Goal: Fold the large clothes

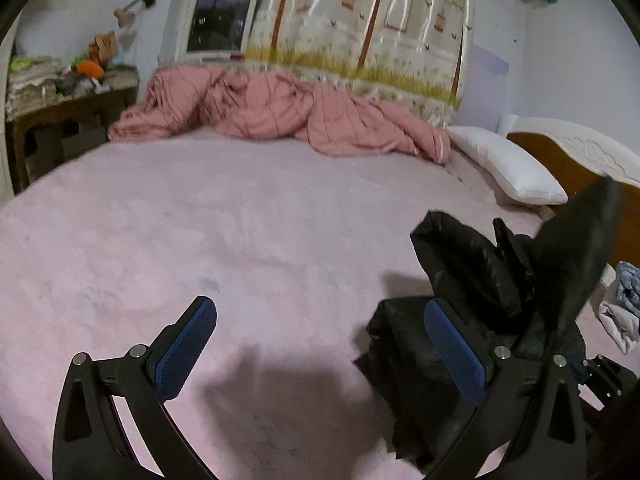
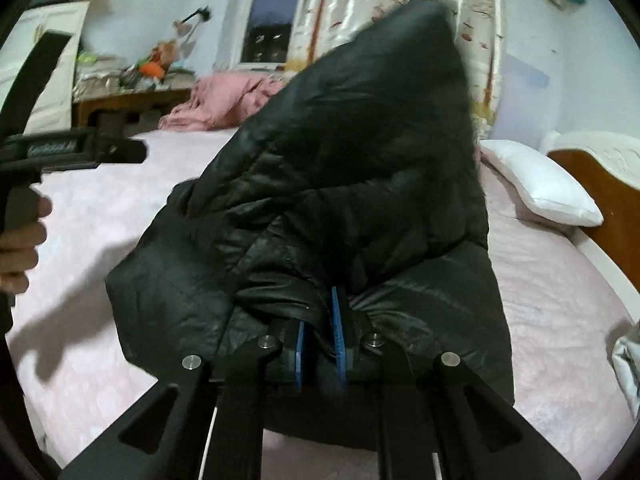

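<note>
**Right wrist view: jacket pinched and lifted, left side free**

Right wrist view shows the right hand-held gripper (image 2: 320, 344) with blue pads drawn narrow on a fold of the black quilted puffer jacket (image 2: 340, 184), so that the garment hangs raised from that pinch, presumably to carry it into position for folding. Its lower part rests on the pink plush bed cover (image 2: 560, 304). The left hand-held gripper (image 1: 320, 344) stands wide with nothing between its pads, just beside the jacket's edge, apparently ready to take a second hold. A white pillow (image 1: 508, 168) and crumpled pink checked quilt (image 1: 272, 112) lie well apart, leaving folding room.
</note>
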Available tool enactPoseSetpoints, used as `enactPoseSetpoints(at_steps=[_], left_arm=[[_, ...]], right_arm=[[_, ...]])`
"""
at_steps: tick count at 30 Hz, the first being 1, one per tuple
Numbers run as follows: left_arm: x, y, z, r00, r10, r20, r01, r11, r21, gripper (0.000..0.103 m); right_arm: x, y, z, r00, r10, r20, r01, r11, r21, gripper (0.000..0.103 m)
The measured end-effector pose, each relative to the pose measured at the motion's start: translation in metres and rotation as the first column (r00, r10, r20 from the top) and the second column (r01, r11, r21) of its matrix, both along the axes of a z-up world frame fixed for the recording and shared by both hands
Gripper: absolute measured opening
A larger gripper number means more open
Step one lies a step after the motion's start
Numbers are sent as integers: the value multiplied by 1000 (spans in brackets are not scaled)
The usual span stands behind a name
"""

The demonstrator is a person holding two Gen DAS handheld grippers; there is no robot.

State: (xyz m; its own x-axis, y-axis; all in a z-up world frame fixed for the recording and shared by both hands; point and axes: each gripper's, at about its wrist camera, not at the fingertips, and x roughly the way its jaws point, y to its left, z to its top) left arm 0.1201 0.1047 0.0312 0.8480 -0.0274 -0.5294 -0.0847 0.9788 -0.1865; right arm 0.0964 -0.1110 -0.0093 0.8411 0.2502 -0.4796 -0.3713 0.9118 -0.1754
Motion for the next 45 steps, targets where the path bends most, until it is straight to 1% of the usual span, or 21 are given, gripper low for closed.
enactPoseSetpoints(at_steps=[3,6,7,9,10,12,14,16,18,19,21,24,25,27,29,32,34,37,40,43,45], left_arm=[[3,-2,-6,999,-37,-35,35,999,-41,103],[7,-9,-13,991,-101,-89,94,993,-75,103],[8,-12,-17,986,-123,-111,114,990,-83,103],[15,-19,-26,974,-160,-159,144,984,-105,103],[20,-22,-32,968,-165,-187,145,982,-118,103],[31,-24,-46,961,-152,-232,123,983,-134,101],[41,-23,-59,959,-123,-257,91,987,-134,94],[49,-23,-66,957,-97,-274,66,991,-120,94],[53,-21,-68,956,-93,-279,55,988,-141,94],[53,-21,-68,957,-95,-274,54,987,-154,94],[51,-22,-67,960,-98,-264,58,986,-155,94],[48,-25,-63,963,-95,-250,67,991,-116,94],[45,-26,-62,966,-91,-243,68,992,-103,94],[42,-26,-56,972,-82,-219,65,994,-83,94],[35,-23,-46,981,-78,-178,64,995,-81,94],[26,-16,-27,992,-69,-107,61,996,-71,94],[17,-11,-14,996,-64,-54,60,995,-77,94],[2,-8,10,994,-101,34,104,988,-118,95],[-13,-13,30,990,-100,101,109,990,-92,97],[-20,-13,42,984,-114,137,127,988,-92,97],[-20,-13,45,983,-118,142,132,986,-97,98]], right_arm=[[1,-8,5,1000,9,-12,-8,999,31,14],[-1,-28,12,1000,-10,-16,12,993,120,14],[0,-32,14,1000,-4,-20,7,991,132,14],[-3,-36,14,1000,21,-13,-19,993,115,14],[-5,-34,13,999,34,-6,-33,995,96,14],[-6,-33,12,997,73,-19,-72,995,69,14],[-3,-36,9,980,172,-97,-165,983,79,14],[-6,-43,8,966,226,-124,-214,972,96,14],[-8,-53,9,956,256,-143,-241,964,115,14],[-8,-57,10,952,267,-148,-252,961,116,14],[-8,-63,12,946,288,-151,-279,957,81,14],[-18,-65,13,946,296,-132,-296,955,24,14],[-18,-67,16,948,290,-128,-290,957,20,14],[-19,-71,18,952,281,-125,-277,960,49,15],[-17,-75,21,953,270,-138,-263,962,72,15],[-17,-76,24,961,249,-122,-244,968,51,16],[-18,-73,26,966,230,-114,-227,973,37,16],[-18,-64,24,972,205,-112,-204,979,18,17],[-20,-51,22,975,195,-104,-200,979,-43,18],[-28,-44,15,975,205,-88,-213,972,-100,21],[-31,-41,11,974,209,-90,-220,967,-131,24]])
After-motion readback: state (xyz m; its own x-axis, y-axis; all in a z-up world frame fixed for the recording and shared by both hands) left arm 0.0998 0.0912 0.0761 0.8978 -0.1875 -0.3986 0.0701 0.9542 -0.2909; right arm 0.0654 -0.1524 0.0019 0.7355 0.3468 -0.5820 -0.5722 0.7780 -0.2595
